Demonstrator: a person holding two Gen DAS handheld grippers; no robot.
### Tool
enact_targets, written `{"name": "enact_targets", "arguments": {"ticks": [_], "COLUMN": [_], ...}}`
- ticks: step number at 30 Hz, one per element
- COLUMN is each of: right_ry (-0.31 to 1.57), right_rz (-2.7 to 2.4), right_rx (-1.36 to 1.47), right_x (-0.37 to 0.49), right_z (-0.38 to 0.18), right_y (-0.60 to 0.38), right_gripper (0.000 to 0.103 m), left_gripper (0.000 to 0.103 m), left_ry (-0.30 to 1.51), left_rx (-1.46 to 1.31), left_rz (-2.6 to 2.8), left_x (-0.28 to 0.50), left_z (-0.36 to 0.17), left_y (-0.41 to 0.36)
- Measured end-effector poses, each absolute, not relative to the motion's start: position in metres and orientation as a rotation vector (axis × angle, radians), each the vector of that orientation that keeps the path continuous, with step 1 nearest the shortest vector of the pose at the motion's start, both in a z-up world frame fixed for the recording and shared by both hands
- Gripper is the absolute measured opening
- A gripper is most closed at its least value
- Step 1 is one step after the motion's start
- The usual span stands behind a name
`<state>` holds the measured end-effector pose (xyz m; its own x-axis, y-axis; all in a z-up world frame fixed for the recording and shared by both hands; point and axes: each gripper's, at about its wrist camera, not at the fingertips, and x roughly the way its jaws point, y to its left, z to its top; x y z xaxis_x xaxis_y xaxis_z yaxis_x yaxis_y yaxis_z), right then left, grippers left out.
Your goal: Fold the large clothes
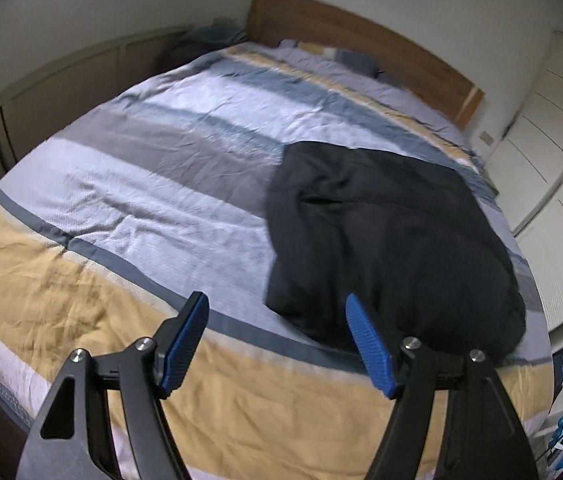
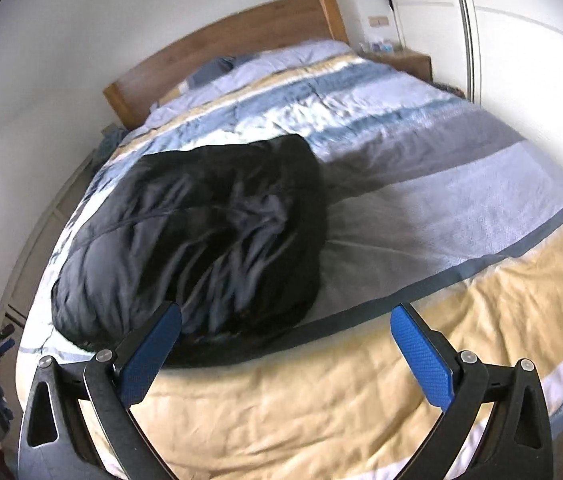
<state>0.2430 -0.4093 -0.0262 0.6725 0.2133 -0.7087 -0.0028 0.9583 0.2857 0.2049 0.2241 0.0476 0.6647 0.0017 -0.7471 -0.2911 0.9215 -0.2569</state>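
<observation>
Two grippers empty | left gripper [image 1: 275, 312] spread wide, right gripper [image 2: 285, 322] likewise, both above the striped duvet [image 1: 129, 200] | black garment [image 1: 381, 240] lies in a rumpled heap near the bed's foot | judged soft, light, limp, maybe slippery | best pinched at a near edge or corner, not the bunched middle.

1. Dark garment [image 1: 393, 236] looks like thin, matt, crinkly cloth.
2. Bed cover [image 1: 141, 184] is soft, wrinkled striped fabric.
3. Headboard [image 2: 233, 40] is smooth wood.
4. My fingers [image 2: 421, 356] have textured blue pads.
</observation>
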Motion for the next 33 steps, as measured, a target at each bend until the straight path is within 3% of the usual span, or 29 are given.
{"name": "enact_targets", "arguments": {"ticks": [17, 33], "right_ry": [0.603, 0.5], "right_rz": [0.16, 0.148], "right_rx": [0.186, 0.092], "right_x": [0.106, 0.042], "right_z": [0.026, 0.016], "right_y": [-0.333, -0.306], "right_gripper": [0.103, 0.103], "left_gripper": [0.07, 0.07], "left_ry": [0.627, 0.483], "left_rx": [-0.099, 0.027], "left_rz": [0.12, 0.161], "left_x": [0.086, 0.02], "left_z": [0.108, 0.132], "left_y": [0.08, 0.018]}}
